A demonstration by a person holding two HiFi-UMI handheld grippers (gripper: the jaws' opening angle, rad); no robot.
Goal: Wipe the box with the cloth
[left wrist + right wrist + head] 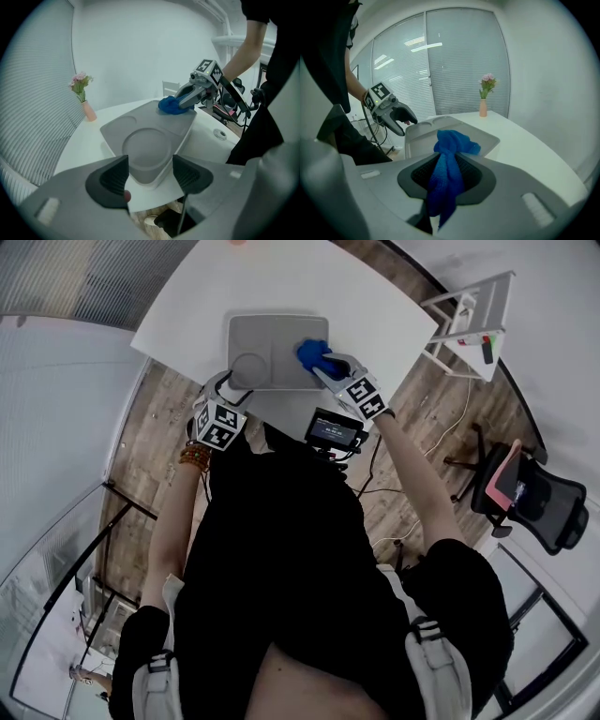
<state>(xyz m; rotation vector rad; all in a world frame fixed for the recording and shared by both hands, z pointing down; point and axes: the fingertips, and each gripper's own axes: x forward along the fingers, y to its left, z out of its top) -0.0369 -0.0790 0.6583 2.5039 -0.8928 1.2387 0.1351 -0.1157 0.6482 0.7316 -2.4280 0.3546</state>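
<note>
Cloth point(451, 140) sits pinched in right claw point(448, 161), atop box point(267, 351).

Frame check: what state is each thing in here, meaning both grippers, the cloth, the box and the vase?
box, flat on the table, top face up.
left gripper, jaws apart around the box's near corner, not clamping.
cloth, bunched, tip on the box top.
right gripper, jaws shut on the cloth.
vase, upright, holding flowers.
</note>
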